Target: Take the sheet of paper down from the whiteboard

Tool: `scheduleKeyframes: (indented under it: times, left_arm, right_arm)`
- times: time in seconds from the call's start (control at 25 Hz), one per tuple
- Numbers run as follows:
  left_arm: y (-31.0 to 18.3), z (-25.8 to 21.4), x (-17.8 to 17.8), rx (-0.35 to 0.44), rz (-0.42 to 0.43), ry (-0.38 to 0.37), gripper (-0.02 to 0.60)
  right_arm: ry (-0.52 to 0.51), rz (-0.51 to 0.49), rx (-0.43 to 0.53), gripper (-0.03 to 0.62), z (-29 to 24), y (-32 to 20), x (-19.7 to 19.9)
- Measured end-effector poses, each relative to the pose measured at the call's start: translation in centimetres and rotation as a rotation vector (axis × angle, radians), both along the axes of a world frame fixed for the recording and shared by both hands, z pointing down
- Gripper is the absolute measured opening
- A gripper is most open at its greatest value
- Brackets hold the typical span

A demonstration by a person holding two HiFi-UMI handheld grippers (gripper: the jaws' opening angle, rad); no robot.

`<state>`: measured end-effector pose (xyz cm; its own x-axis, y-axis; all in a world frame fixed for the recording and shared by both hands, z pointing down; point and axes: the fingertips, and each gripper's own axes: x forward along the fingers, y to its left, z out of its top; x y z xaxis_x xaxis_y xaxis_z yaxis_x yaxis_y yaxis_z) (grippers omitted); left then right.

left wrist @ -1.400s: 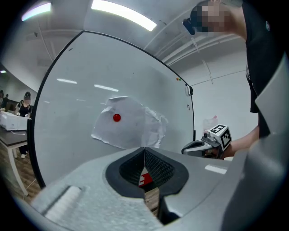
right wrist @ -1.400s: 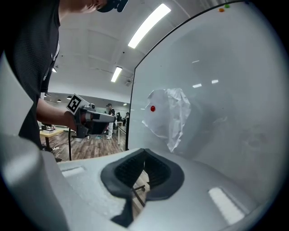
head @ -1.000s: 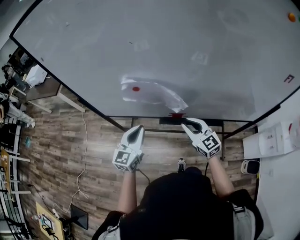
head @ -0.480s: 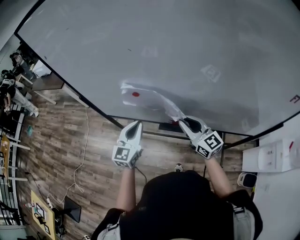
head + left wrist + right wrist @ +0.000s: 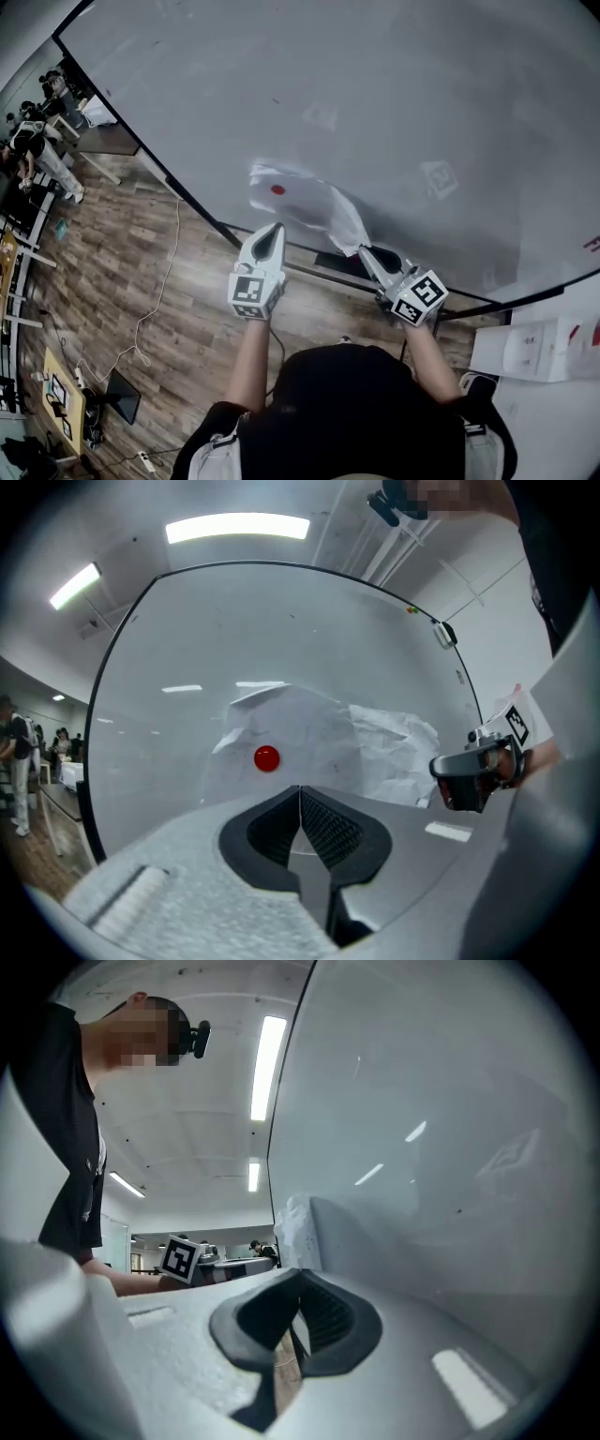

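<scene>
A crumpled white sheet of paper hangs on the whiteboard, pinned near its left side by a round red magnet. My right gripper is shut on the sheet's lower right corner, which stands off the board. In the right gripper view a thin edge of the paper runs out from between the closed pads of that gripper. My left gripper is shut with nothing in it, just below the sheet's left half. From the left gripper I see the paper, the magnet and the right gripper.
A black tray runs along the whiteboard's lower edge. Below it is wood floor with a loose cable. Desks and people are at the far left. A white counter stands at the right.
Both grippers have risen toward the board. The right gripper went from the tray up to the sheet's lower right corner and closed on it. The left stayed shut.
</scene>
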<state>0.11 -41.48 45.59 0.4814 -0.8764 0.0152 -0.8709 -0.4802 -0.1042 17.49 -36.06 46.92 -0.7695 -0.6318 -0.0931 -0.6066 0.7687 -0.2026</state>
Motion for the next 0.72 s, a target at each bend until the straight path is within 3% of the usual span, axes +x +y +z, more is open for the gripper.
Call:
scheduleKeyframes:
  times: [0.16,0.56,0.72]
  left_arm:
    - [-1.3,-0.7,-0.1,0.022,-0.071,-0.021,0.013]
    - [-3.8,-2.2,0.5,0.039,-0.118,-0.007,0.017]
    - [-4.1,-2.6,0.5,0.052,-0.150,0.001,0.085]
  right_arm:
    - [0.005,-0.008,-0.006,0.003,0.1,-0.7,0.8]
    - [-0.006,-0.047,-0.004,0.003,-0.2,-1.7,1.0]
    - [-0.004,-0.047,-0.012,0.003,0.0,-1.8,1.3]
